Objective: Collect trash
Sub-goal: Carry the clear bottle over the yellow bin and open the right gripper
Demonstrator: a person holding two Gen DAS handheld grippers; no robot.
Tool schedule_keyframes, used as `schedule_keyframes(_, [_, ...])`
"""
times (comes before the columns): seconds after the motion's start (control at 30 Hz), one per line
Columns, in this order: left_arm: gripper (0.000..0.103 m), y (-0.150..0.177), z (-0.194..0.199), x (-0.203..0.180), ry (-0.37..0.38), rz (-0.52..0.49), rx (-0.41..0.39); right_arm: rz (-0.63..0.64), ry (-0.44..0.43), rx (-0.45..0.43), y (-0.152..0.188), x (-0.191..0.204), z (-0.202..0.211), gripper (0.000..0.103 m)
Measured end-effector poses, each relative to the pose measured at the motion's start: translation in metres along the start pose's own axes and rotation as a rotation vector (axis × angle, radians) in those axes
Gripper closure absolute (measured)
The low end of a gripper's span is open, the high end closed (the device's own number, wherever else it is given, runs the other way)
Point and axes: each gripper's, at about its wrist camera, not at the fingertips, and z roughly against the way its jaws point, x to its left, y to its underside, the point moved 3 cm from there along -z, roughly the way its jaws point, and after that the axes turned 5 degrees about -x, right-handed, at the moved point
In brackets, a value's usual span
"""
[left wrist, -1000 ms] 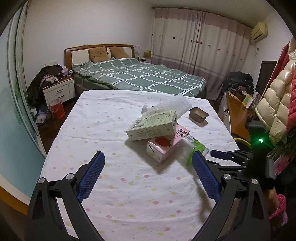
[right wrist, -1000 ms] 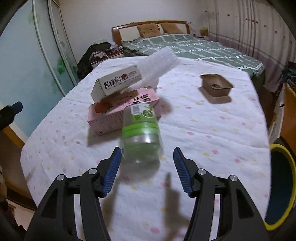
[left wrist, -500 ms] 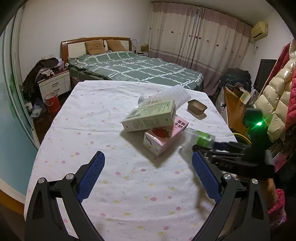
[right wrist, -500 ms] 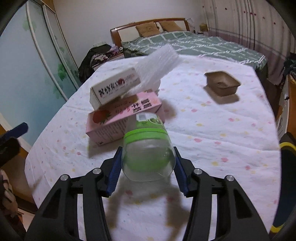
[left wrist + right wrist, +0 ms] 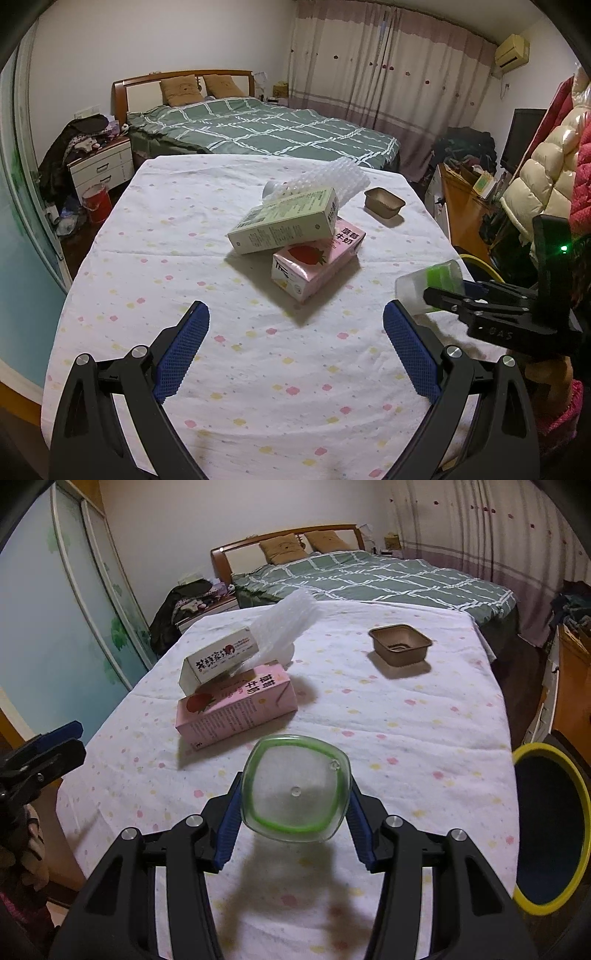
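Right wrist view is showing the right gripper [image 5: 295, 814] clamping a clear green-banded plastic bottle [image 5: 295, 788] above the dotted tablecloth [image 5: 406, 738], beside a yellow-rimmed bin [image 5: 576, 775]; left wrist view is showing the left gripper [image 5: 295, 354] hanging spread, holding nothing.

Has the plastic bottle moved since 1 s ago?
Yes. The plastic bottle has lifted off the tablecloth, away from the pink carton, shut in the right hand-held gripper.

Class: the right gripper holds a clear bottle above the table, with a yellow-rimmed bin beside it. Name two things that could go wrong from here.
1. The right gripper pinches the smooth clear bottle near its base only; it could slip before reaching the bin.
2. The green box rests tilted on the pink carton; a careless grab may topple it.
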Motion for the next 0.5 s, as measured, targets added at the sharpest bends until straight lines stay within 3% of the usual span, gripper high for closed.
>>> schedule_keyframes(0.5, [0.009,0.002,-0.005,-0.022,0.013,-0.046,0.013,-0.135,0.107,-0.108,-0.001,-0.065,0.051,0.054])
